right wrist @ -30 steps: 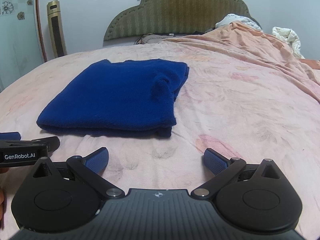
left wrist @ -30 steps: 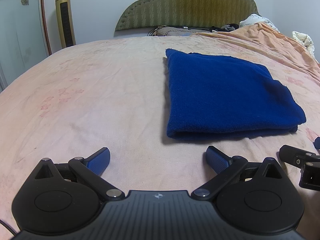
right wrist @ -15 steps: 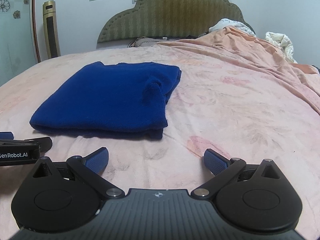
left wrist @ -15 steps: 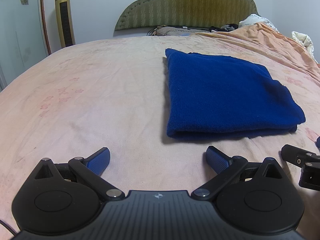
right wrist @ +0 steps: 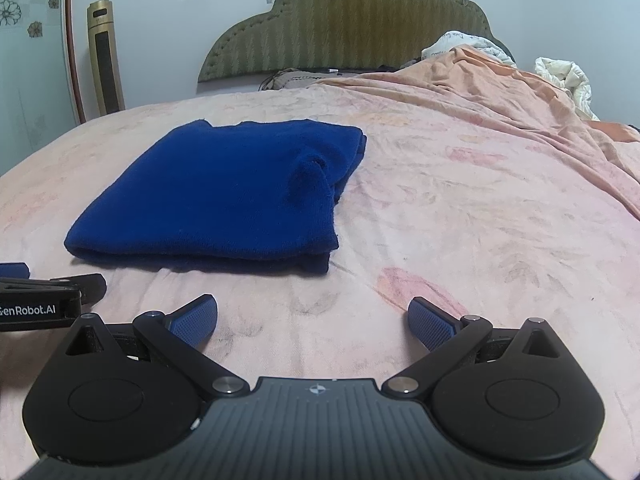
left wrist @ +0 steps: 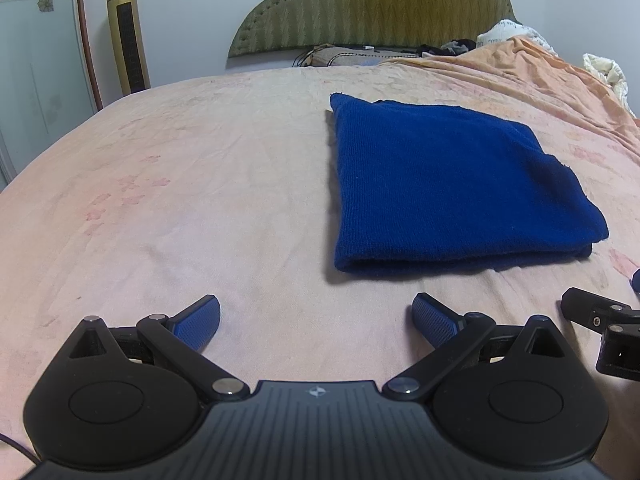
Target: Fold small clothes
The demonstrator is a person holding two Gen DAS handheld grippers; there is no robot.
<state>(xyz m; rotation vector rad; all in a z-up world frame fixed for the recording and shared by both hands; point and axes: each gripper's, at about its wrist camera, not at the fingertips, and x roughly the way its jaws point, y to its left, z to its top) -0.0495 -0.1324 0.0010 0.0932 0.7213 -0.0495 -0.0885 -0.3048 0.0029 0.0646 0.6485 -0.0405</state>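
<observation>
A dark blue knit garment (left wrist: 448, 184) lies folded in a flat rectangle on the pink bed sheet; it also shows in the right wrist view (right wrist: 224, 196), with a small bump near its right edge. My left gripper (left wrist: 316, 320) is open and empty, just in front of the garment's near left corner. My right gripper (right wrist: 314, 320) is open and empty, in front of the garment's near right corner. Each gripper shows at the edge of the other's view: the right one (left wrist: 600, 320), the left one (right wrist: 40, 296).
The bed (left wrist: 180, 200) has a green padded headboard (left wrist: 368, 4) at the back. A rumpled orange cover (right wrist: 520, 112) and white bedding (right wrist: 564, 76) lie at the right. A gold tower fan (left wrist: 126, 36) stands by the left wall.
The right wrist view has drifted, so the garment sits a little farther left and lower in it. The left gripper has hardly moved. Both grippers stay open.
</observation>
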